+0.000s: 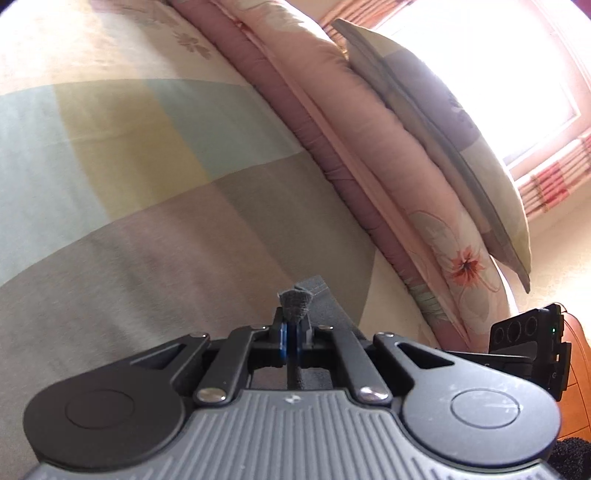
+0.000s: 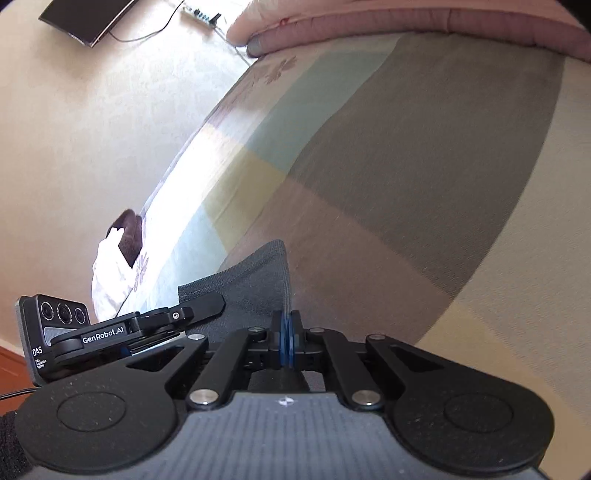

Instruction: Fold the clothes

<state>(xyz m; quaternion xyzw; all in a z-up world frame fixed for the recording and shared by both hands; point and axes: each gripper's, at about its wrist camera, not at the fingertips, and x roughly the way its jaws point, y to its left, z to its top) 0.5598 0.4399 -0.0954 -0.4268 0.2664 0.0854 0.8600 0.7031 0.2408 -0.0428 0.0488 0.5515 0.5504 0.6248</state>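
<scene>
Both jaws clamped on grey garment (image 2: 255,284), pillow (image 1: 454,147) left view only, television (image 2: 86,16) right view only

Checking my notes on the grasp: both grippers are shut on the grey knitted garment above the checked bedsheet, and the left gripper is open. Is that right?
Not quite. The left gripper is shut too: the left wrist view shows its blue pads pinching a tuft of the grey knitted garment. The right gripper is also shut on it, above the checked bedsheet.

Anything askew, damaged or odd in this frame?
Nothing stands out. Both the left gripper and right gripper are shut on the grey garment above the checked bedsheet; no visible damage.
</scene>
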